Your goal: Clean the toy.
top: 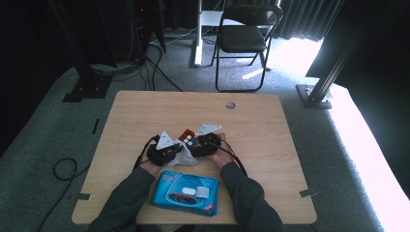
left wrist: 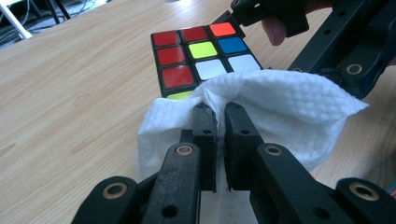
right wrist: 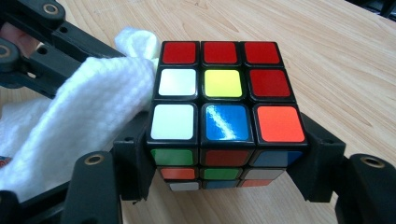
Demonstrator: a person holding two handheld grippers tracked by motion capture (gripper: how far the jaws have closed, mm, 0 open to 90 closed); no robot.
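Cube [right wrist: 223, 109], rigid and slick-faced, sits clamped by opposite sides in the right gripper [right wrist: 224, 168], while the left gripper [left wrist: 219, 122] beside it pinches a limp wipe [left wrist: 275, 105] against its side.

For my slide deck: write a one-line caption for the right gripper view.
Right claw clamps a scrambled puzzle cube while the left claw presses a white wipe against its side.

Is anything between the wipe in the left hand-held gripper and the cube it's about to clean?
Nothing visible. The left hand-held gripper is shut on the white wipe, whose folds lie right against the cube. The right hand-held gripper clamps the cube's sides, leaving its top face bare.
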